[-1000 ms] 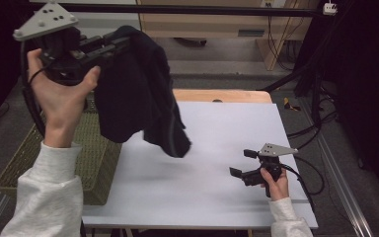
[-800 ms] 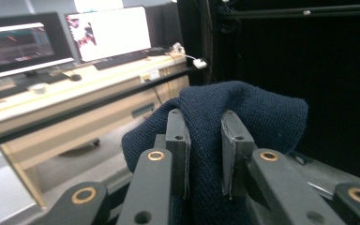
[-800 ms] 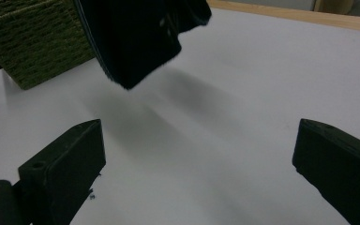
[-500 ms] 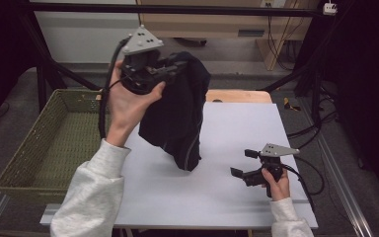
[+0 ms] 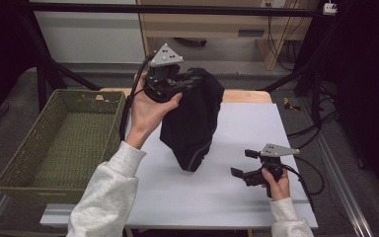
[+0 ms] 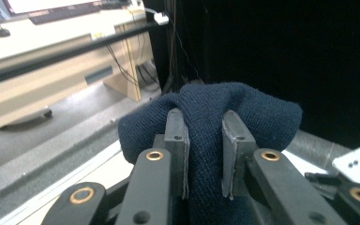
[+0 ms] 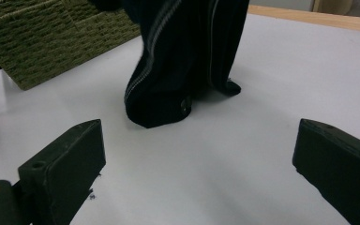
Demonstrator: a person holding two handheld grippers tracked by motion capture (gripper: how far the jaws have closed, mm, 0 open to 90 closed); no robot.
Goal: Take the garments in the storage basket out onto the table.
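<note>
Knitwear, a dark navy garment [image 5: 192,121] hanging limp at table centre with its hem touching the white table [image 5: 256,207], looks soft and light, best pinched by bunched fabric as the left gripper [image 5: 177,85] does, while the right gripper [image 5: 244,170] at 4 o'clock gapes empty.

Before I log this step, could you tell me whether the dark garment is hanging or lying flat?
Hanging: the left gripper pinches the dark garment, its lower end touching the table.

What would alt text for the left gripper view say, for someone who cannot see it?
Two black fingers of the left gripper pinch a bunched fold of dark blue knitted garment, seen close up. Behind it lie a pale floor, a wooden desk at left and darkness at right.
</note>
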